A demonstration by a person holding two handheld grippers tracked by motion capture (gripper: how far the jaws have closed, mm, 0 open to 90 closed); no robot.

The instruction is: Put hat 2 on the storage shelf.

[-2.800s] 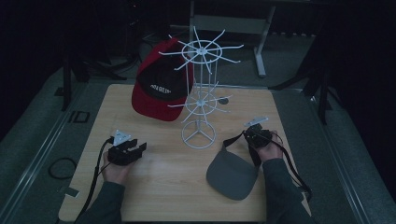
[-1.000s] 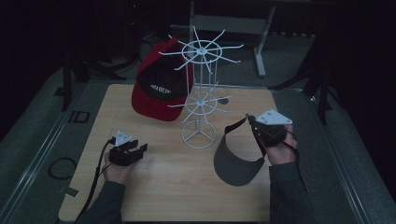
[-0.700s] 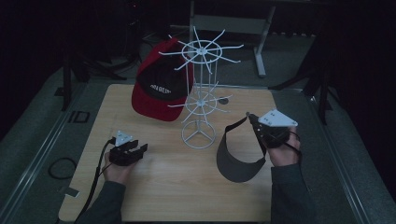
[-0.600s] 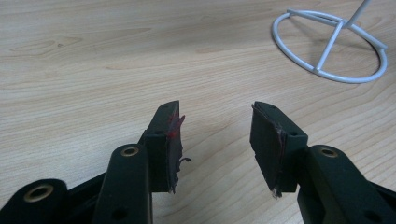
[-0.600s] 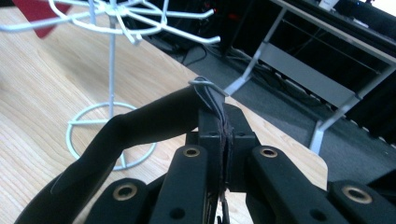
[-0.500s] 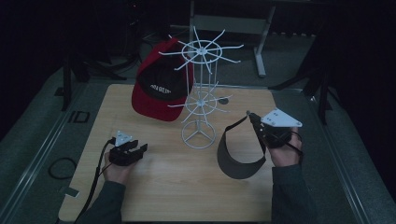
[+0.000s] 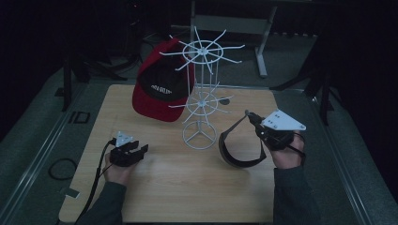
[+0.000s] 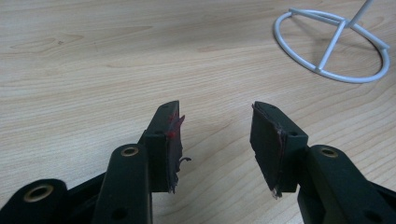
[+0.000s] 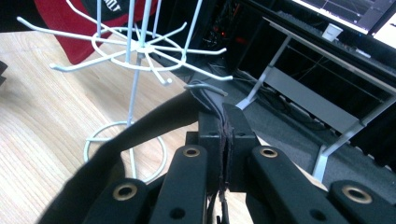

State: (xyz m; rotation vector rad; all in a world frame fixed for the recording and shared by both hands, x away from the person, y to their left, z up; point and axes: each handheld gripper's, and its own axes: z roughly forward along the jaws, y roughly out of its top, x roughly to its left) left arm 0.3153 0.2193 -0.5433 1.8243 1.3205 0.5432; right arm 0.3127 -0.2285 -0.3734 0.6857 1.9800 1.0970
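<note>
A dark grey visor [image 7: 237,151] hangs tilted above the table, right of the white wire hat rack [image 7: 202,93]. My right gripper [image 7: 251,117] is shut on the visor's strap end, and in the right gripper view the visor [image 9: 154,119] curves down to the left from the closed jaws of the right gripper [image 9: 224,114]. A red cap [image 7: 162,91] hangs on the rack's upper left side. My left gripper [image 7: 138,151] rests low over the table's front left, open, with nothing between the jaws of the left gripper [image 8: 217,135].
The rack's round base [image 8: 334,44] stands on the wooden table [image 7: 164,187] ahead and to the right of my left gripper. Rack hooks [image 9: 135,46] spread just beyond the visor. A metal frame [image 9: 299,98] and dark floor lie past the table's far edge.
My right gripper has lifted the visor off the table and tipped it upright, moving slightly right. The left gripper has stayed put.
</note>
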